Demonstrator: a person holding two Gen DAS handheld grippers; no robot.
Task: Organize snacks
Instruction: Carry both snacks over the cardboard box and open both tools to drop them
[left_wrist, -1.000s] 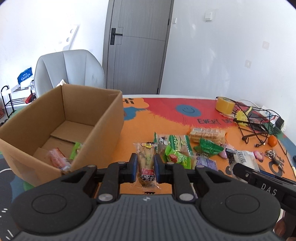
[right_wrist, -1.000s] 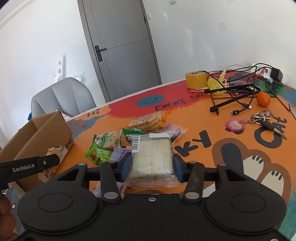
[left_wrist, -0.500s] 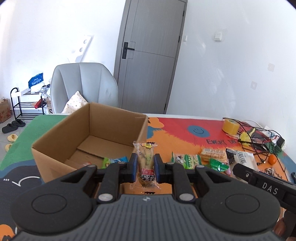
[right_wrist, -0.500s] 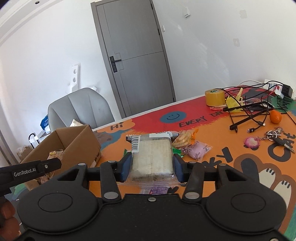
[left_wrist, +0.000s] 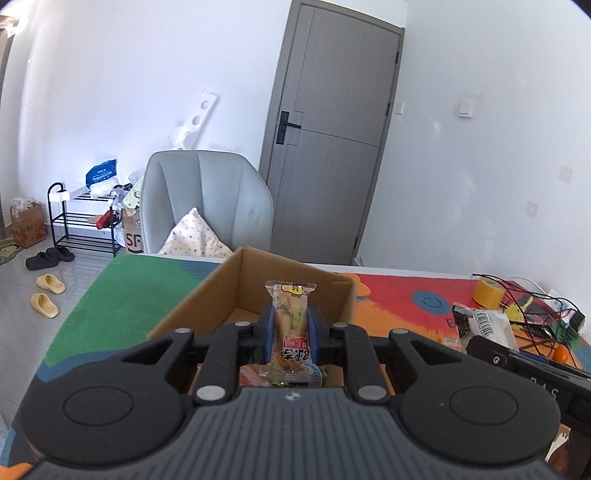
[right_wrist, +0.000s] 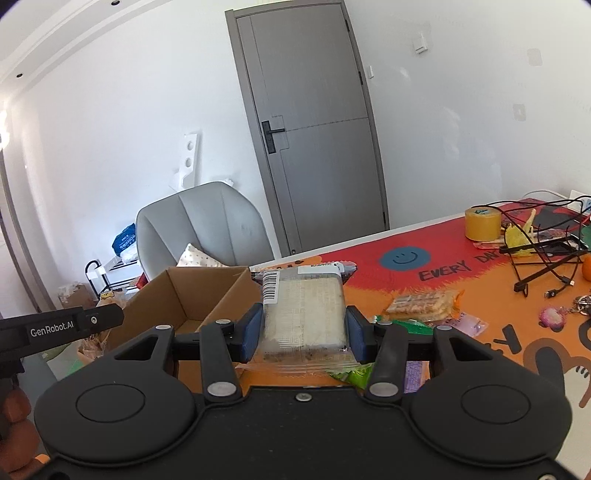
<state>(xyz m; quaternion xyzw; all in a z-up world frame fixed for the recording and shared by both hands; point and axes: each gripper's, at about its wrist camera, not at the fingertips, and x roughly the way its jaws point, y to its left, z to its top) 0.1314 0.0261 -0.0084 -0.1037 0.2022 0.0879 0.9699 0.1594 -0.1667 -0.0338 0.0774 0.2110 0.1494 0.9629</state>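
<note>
Both grippers have lifted away from the table and swung left toward the cardboard box (left_wrist: 236, 295). The left gripper (left_wrist: 290, 332) pinches a slim wrapped snack (left_wrist: 290, 321) upright, now directly above the open box. The right gripper (right_wrist: 303, 328) clamps a flat clear-wrapped cake (right_wrist: 304, 314), just right of the box. More snacks (right_wrist: 421, 304) remain on the mat; dropping both packets in looks next.
</note>
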